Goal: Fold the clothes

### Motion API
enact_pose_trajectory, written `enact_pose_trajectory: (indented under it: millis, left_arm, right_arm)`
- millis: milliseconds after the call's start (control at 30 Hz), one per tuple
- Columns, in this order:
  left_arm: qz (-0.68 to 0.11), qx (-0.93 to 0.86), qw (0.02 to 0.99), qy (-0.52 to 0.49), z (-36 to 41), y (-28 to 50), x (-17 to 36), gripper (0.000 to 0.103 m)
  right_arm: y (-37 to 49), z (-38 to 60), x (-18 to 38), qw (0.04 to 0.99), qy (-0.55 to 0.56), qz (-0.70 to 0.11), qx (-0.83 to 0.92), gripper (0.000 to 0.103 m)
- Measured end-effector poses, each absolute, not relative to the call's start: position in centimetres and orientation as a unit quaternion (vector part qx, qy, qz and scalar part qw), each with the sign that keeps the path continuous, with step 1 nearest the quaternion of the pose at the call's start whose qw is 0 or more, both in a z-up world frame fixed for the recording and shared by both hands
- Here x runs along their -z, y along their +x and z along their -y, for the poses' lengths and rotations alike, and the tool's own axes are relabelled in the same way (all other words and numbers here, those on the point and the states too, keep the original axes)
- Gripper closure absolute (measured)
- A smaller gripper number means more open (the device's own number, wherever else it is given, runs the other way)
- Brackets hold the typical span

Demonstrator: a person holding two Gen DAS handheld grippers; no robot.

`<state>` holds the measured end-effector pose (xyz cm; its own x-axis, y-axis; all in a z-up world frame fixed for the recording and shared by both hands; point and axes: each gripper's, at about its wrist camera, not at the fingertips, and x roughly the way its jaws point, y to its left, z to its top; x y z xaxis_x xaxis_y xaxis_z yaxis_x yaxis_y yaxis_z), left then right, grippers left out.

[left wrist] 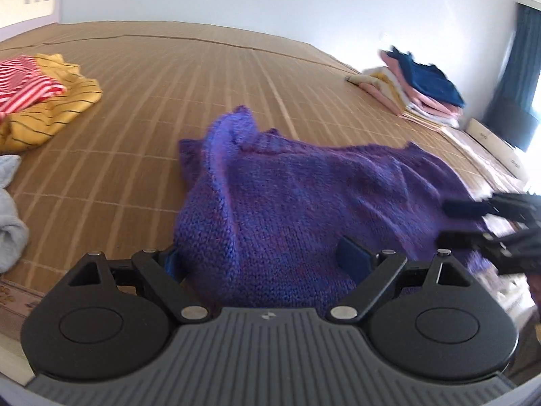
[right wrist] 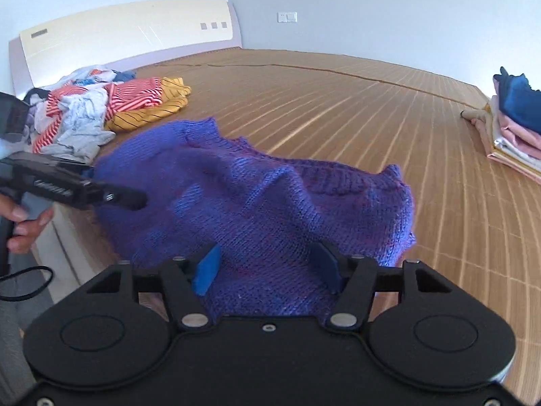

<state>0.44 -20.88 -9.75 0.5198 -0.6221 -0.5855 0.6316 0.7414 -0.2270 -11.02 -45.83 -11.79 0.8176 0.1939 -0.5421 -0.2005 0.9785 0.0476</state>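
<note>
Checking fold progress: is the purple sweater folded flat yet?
Not yet. The purple sweater is bunched and rumpled on the mat, its near edge between both grippers' jaws.

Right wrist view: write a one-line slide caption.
Right gripper open around a purple knit sweater on the mat-covered bed, left gripper alongside.

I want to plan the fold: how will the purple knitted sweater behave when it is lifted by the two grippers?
The purple sweater is probably floppy: it already sags and bunches in folds. Its chunky knit suggests some weight and stretch. The coarse yarn likely grips the pads rather than slipping.
</note>
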Motion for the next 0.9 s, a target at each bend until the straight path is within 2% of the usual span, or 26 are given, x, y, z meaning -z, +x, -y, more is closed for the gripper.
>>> enact_pose_trajectory:
  millis: [167,300,400,533,633,700,767,900]
  left_arm:
    - [-0.306,0.473,0.823,0.073,24.9,-4.3,9.7,0.012]
    - [-0.273,0.523,0.802,0.095,25.4,-6.8,8.6,0.012]
    - [-0.248,0.546,0.796,0.077,24.4,-7.2,6.9,0.012]
    - [-0.220,0.560,0.798,0.046,23.8,-6.1,3.9,0.012]
    - [-0.189,0.536,0.818,0.093,25.0,-4.7,1.8,0.012]
    - [-0.164,0.523,0.827,0.125,26.4,-3.6,0.9,0.011]
    - [-0.166,0.510,0.832,0.145,28.4,-2.4,1.3,0.009]
    - [-0.219,0.484,0.823,0.199,32.3,0.6,5.4,0.009]
  right_arm:
    - [-9.6,49.8,12.2,0.969,-0.006,-0.248,-0.004,0.037]
    - [-12.4,52.5,12.4,0.975,0.097,-0.201,0.003,0.025]
    - [-14.1,52.4,11.7,0.976,0.104,-0.189,0.004,0.021]
    - [-15.4,52.9,11.2,0.969,0.138,-0.202,-0.016,0.022]
    - [-15.4,53.5,11.9,0.953,0.207,-0.214,-0.053,0.024]
    - [-15.1,53.8,12.5,0.949,0.217,-0.229,-0.034,0.037]
    - [-14.8,54.3,13.0,0.945,0.225,-0.235,-0.029,0.038]
    - [-14.0,54.1,13.0,0.946,0.208,-0.248,-0.019,0.040]
